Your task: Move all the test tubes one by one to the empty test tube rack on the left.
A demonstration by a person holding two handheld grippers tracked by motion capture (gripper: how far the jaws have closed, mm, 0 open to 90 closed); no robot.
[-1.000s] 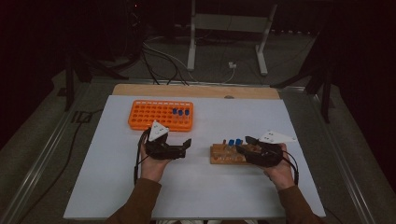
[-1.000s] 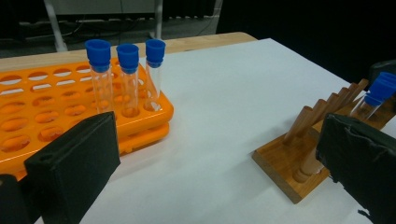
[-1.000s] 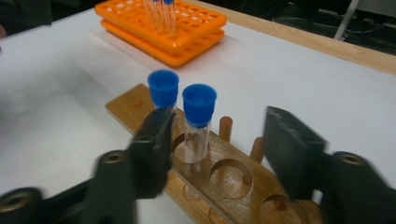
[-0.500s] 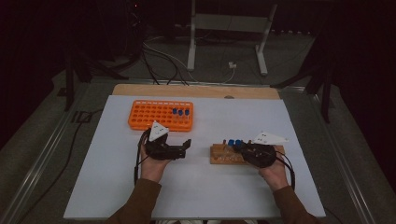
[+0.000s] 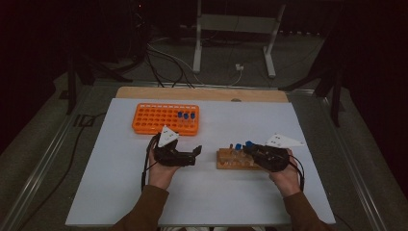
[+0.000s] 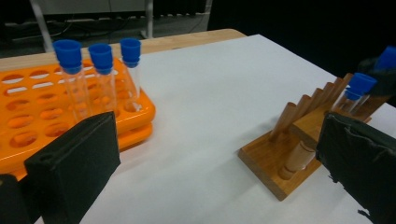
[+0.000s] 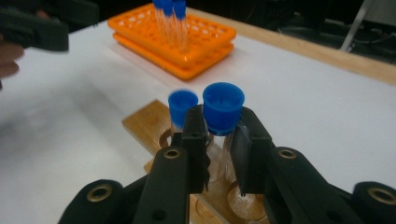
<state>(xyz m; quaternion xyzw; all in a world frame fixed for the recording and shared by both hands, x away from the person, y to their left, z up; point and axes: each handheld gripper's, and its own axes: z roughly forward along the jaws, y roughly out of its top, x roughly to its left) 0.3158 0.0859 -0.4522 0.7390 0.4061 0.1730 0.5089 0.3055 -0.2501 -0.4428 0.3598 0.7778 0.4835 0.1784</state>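
Note:
A wooden rack (image 5: 230, 161) lies at centre right on the white table and holds a blue-capped test tube (image 7: 183, 105). My right gripper (image 7: 223, 140) is shut on a second blue-capped tube (image 7: 224, 107), which stands upright with its bottom at a hole of the wooden rack (image 7: 144, 123). From above, the right gripper (image 5: 248, 148) sits at the rack's right end. My left gripper (image 5: 195, 156) rests left of the rack, open with nothing between its jaws. An orange rack (image 5: 154, 120) farther back holds three capped tubes (image 6: 102, 56).
The white sheet (image 5: 115, 192) covers the table, with a wooden strip (image 5: 144, 92) along its far edge. Cables and a metal stand's legs (image 5: 231, 48) lie on the floor beyond. Most holes of the orange rack (image 6: 28, 135) hold nothing.
The right hand has shifted slightly at the wooden rack's right end. The left hand and both racks have stayed where they were.

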